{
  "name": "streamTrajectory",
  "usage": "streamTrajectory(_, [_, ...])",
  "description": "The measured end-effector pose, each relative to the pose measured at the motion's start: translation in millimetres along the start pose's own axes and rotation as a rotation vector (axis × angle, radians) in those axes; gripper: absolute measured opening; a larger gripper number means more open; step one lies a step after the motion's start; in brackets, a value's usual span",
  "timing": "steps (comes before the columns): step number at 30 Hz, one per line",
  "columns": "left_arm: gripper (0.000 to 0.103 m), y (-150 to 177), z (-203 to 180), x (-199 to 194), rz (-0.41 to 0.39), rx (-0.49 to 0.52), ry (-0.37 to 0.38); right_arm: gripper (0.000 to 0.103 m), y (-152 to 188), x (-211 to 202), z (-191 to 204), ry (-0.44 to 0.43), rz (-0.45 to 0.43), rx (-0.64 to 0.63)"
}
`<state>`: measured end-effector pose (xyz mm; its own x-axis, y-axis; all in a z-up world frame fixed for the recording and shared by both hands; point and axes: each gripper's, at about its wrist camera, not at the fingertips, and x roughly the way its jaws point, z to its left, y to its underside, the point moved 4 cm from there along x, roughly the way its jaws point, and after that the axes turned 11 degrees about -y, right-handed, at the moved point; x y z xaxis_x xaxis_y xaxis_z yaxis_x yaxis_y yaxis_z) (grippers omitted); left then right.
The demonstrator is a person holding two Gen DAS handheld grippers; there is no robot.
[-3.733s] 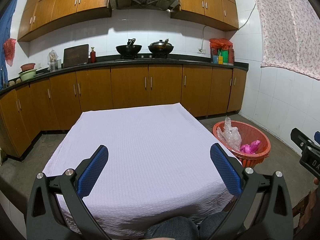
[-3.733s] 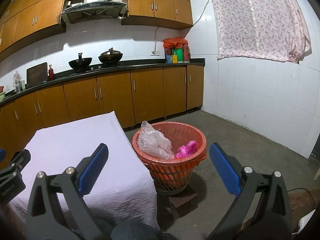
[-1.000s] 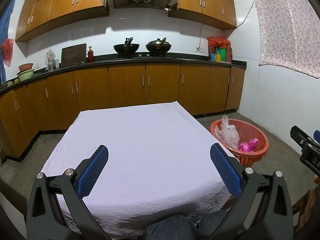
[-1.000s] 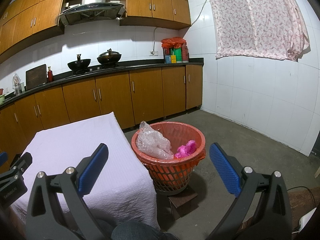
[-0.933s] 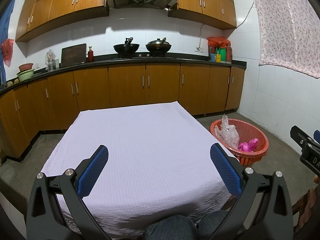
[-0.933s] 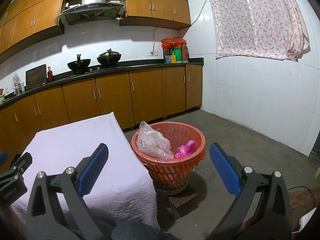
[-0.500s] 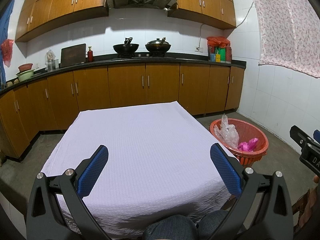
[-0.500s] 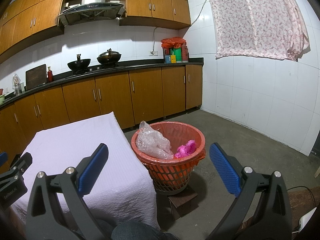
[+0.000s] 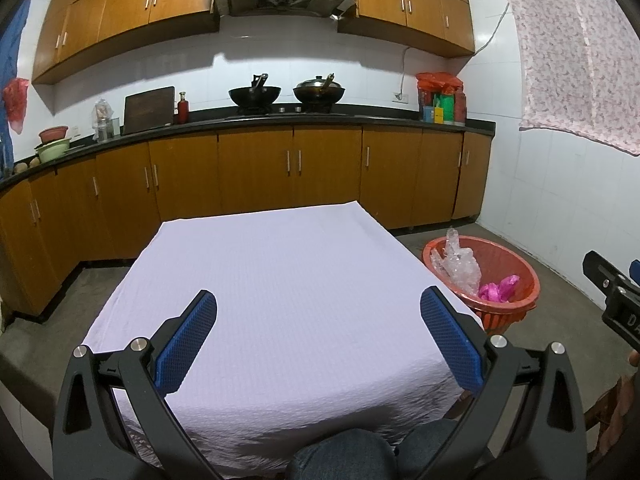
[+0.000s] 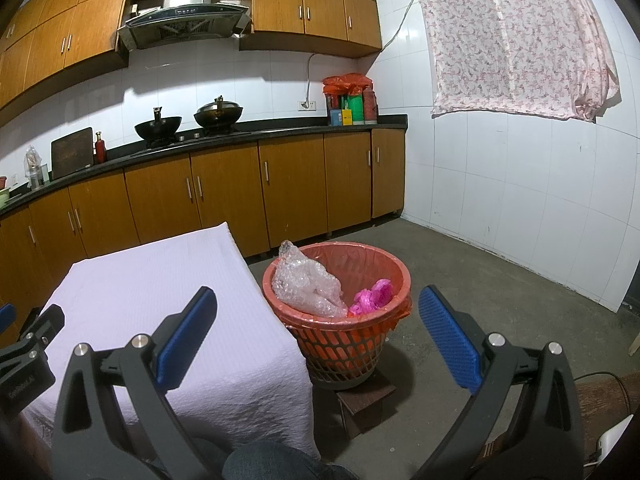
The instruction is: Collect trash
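A red basket [image 10: 344, 336] stood on the floor just beside the cloth-covered table [image 9: 280, 280]. Crumpled clear plastic [image 10: 308, 284] and a pink bag [image 10: 372, 292] lay inside it. The left gripper [image 9: 318, 336] hovered above the table, spread wide and empty. The right gripper [image 10: 318, 336] hung near the basket, likewise released.

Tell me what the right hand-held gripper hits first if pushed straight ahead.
Probably the orange basket beside the table: the open right hand-held gripper frames its rim and the bubble wrap inside. Depth is uncertain.
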<state>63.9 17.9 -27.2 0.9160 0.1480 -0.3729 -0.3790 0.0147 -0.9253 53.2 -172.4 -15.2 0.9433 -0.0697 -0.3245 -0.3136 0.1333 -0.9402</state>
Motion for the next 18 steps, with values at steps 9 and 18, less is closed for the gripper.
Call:
streamTrajectory(9, [0.101, -2.2, 5.3, 2.2, 0.003, -0.002, 0.006, 0.099, 0.0, -0.1, -0.2, 0.0, 0.0, 0.0])
streamTrajectory(18, [0.101, -2.2, 6.0, 2.7, 0.004, 0.0, 0.006, 0.099, 0.2, -0.1, -0.6, -0.001, 0.0, 0.001])
